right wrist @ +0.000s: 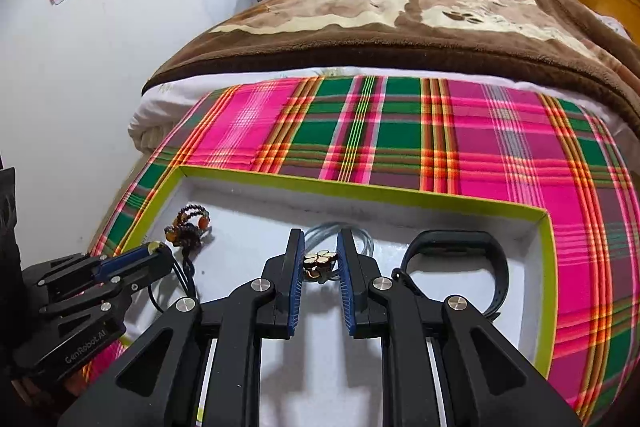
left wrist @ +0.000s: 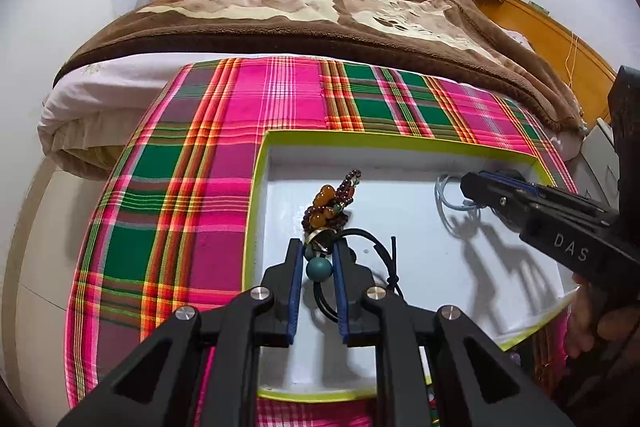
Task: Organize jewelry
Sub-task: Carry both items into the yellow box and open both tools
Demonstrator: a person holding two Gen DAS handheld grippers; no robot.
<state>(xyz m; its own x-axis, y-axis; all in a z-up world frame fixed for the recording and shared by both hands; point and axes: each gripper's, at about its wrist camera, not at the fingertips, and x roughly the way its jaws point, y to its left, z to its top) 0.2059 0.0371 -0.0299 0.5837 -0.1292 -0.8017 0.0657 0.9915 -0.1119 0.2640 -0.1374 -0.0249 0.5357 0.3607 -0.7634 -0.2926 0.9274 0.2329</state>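
Observation:
A white tray with a lime-green rim (left wrist: 256, 187) (right wrist: 360, 189) lies on the plaid cloth. In the left wrist view my left gripper (left wrist: 317, 247) is shut on a black cord necklace with teal beads (left wrist: 319, 269); its amber and dark red bead cluster (left wrist: 334, 203) rests on the tray floor ahead. In the right wrist view my right gripper (right wrist: 321, 247) is shut on a gold clover-shaped piece (right wrist: 319, 261). A pale blue cord loop (right wrist: 360, 239) lies behind it. A black wristband (right wrist: 456, 259) lies at the tray's right.
The pink and green plaid cloth (left wrist: 192, 187) (right wrist: 480, 147) covers the surface under the tray. A bed with a brown blanket (left wrist: 320, 15) lies beyond it. A wooden headboard (left wrist: 560, 39) stands at the right.

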